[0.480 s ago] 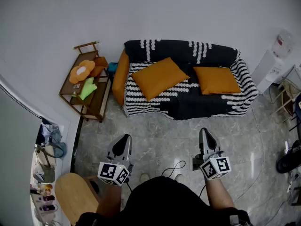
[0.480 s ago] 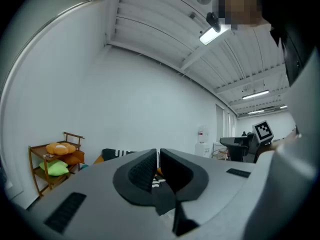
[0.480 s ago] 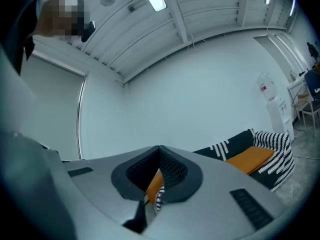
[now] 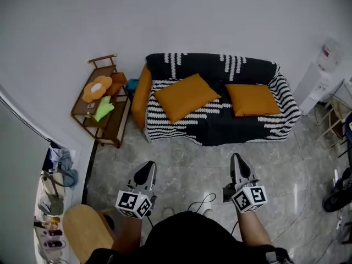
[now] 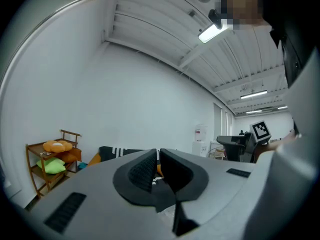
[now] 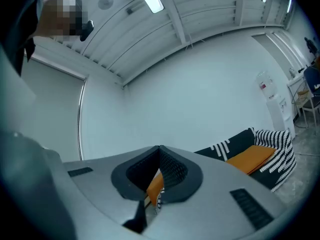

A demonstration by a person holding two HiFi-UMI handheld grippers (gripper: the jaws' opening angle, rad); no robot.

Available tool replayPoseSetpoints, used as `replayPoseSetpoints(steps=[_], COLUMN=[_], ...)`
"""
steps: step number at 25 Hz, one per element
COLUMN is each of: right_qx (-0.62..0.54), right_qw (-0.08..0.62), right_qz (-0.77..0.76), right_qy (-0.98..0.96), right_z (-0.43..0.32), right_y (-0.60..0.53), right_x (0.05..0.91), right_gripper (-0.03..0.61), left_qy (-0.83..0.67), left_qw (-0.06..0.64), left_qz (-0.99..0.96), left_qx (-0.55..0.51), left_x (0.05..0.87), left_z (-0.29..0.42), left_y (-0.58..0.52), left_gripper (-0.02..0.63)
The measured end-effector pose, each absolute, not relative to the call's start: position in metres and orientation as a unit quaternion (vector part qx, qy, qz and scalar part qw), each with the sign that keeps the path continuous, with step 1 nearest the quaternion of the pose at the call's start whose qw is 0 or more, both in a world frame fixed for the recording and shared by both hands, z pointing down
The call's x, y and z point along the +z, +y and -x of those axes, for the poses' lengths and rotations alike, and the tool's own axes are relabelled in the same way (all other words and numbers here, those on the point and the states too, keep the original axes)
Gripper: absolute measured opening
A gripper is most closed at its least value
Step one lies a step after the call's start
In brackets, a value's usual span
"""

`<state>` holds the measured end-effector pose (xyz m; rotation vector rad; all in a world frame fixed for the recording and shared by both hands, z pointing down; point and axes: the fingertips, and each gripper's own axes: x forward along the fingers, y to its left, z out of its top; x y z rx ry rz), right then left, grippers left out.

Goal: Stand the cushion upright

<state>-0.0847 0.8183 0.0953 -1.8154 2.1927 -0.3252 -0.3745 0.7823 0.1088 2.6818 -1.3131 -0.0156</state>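
Two orange cushions lie flat on a sofa [image 4: 181, 126] draped in a black-and-white cover. The left cushion [image 4: 186, 97] sits skewed on the seat; the right cushion [image 4: 252, 99] lies by the right arm and shows as an orange slab [image 6: 252, 157] in the right gripper view. Both grippers hover over the floor well short of the sofa, held level and pointing at it. My left gripper [image 4: 147, 168] is shut with nothing in it, its tips [image 5: 158, 152] touching. My right gripper [image 4: 237, 158] is likewise shut and empty [image 6: 159, 148].
A wooden shelf cart [image 4: 102, 121] with a flower-shaped cushion and a green one stands left of the sofa. A water dispenser [image 4: 319, 77] and chairs are at the right. A cable [image 4: 199, 202] trails on the grey marble floor [image 4: 187, 164]. A round wooden stool [image 4: 85, 236] is at lower left.
The view has shifted slightly, so the sofa sits a little lower in the picture. Both grippers stay shut and keep their places in front of the person.
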Motion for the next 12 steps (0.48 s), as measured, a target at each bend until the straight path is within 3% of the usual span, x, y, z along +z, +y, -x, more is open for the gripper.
replayPoseSetpoints(steps=[8,9,10,11,12], right_qx=[-0.092,-0.092,-0.096,-0.100,-0.102], right_qw=[0.165,0.166,0.168,0.169,0.171], right_qz=[0.593,0.584,0.576,0.572,0.571], right_qy=[0.783,0.789,0.794,0.796,0.796], right_z=[0.068,0.068,0.067,0.065,0.061], right_y=[0.833,0.833,0.832,0.833,0.833], right_x=[0.086,0.085,0.085,0.086,0.088], right_gripper=[0.034,0.052,0.179,0.283,0.296], left_qy=[-0.431,-0.428,-0.426,-0.427,-0.431], left_qw=[0.080,0.087,0.095,0.100,0.103], left_qz=[-0.898,-0.899,-0.899,-0.898,-0.896], left_qx=[-0.022,-0.023,-0.023,-0.025,-0.030], left_x=[0.101,0.100,0.101,0.101,0.100], left_z=[0.345,0.340,0.335,0.330,0.325], left_y=[0.791,0.790,0.790,0.791,0.792], left_gripper=[0.047,0.147,0.244,0.270,0.273])
